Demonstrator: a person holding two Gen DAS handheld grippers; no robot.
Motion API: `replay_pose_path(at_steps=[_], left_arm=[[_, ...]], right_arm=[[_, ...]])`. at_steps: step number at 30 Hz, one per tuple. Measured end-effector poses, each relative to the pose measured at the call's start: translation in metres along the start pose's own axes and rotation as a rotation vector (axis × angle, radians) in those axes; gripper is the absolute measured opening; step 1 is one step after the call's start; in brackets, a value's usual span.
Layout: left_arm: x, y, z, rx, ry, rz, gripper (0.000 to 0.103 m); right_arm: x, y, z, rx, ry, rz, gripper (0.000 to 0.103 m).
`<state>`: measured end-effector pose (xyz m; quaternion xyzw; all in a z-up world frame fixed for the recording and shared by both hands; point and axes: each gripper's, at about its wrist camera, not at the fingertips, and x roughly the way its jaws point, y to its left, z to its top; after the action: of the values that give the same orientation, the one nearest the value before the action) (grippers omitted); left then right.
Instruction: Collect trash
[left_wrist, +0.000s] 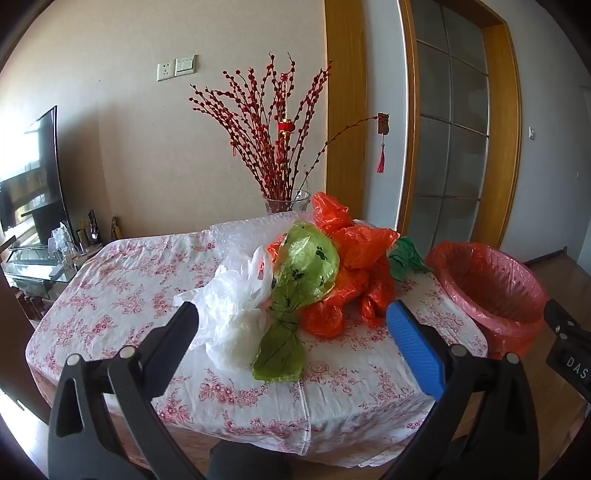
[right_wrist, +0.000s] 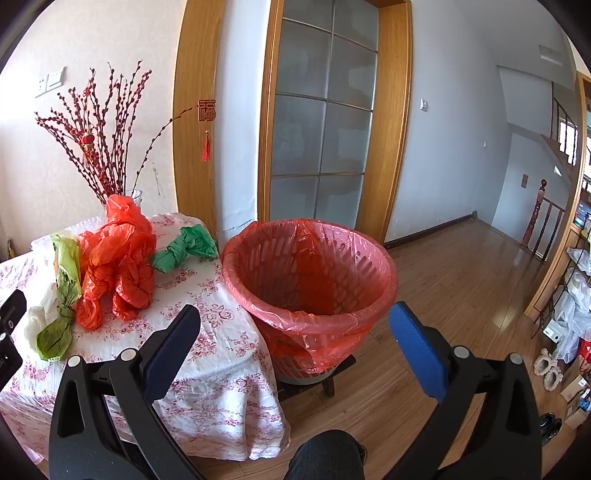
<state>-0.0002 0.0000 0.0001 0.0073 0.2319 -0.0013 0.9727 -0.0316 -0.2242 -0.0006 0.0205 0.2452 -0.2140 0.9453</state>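
Both hand-held grippers are spread wide and holding nothing. Left hand-held gripper (left_wrist: 291, 321) hangs over the near edge of the tabletop (left_wrist: 122, 288), pointed at the pile of bags without touching any. Right hand-held gripper (right_wrist: 295, 321) hangs over the gap between the tabletop corner and the trash basket (right_wrist: 310, 295), also touching nothing.

Room first, going left to right: a TV (left_wrist: 33, 173) on a glass stand sits at the far left, then a beige wall with a socket and switch, then a glass vase (left_wrist: 288, 201) of red berry branches (left_wrist: 273, 129) at the back edge of the tabletop. Right of that is a wood-framed frosted glass door (right_wrist: 321, 122), then wood floor (right_wrist: 461, 266) running off toward a stair railing.

The tabletop has a white cloth with a pink flower print, and a sheet of bubble wrap (left_wrist: 240, 236) lies toward the back.

Trash count, left to right: one white plastic bag (left_wrist: 232, 317), one light green bag (left_wrist: 299, 288) knotted near its bottom and leaning against the white one, one big crumpled orange bag (left_wrist: 354, 269) right behind it, and one small dark green bag (right_wrist: 184, 249) twisted up just beside the orange one near the right edge. So four bags, all on the tabletop.

One trash basket, lined with a red bag, stands on a low stool just off the tabletop's right corner.
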Motion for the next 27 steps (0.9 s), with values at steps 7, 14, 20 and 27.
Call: replay_pose_path(at_steps=[7, 14, 20, 27], left_arm=[[0.0004, 0.0002, 0.0007, -0.003, 0.003, -0.002, 0.099], [0.0010, 0.0008, 0.0000, -0.002, 0.003, -0.002, 0.099], [0.0002, 0.0004, 0.0001, -0.001, 0.001, -0.002, 0.099], [-0.0011, 0.0002, 0.0002, -0.001, -0.001, -0.002, 0.099]], right_arm=[[-0.0003, -0.0001, 0.0000, 0.000, 0.001, 0.001, 0.101], [-0.0005, -0.0003, 0.0001, 0.001, 0.001, 0.001, 0.101], [-0.0007, -0.0005, 0.0002, 0.002, 0.000, 0.001, 0.101], [-0.0011, -0.0009, 0.0003, 0.002, 0.000, 0.001, 0.101]])
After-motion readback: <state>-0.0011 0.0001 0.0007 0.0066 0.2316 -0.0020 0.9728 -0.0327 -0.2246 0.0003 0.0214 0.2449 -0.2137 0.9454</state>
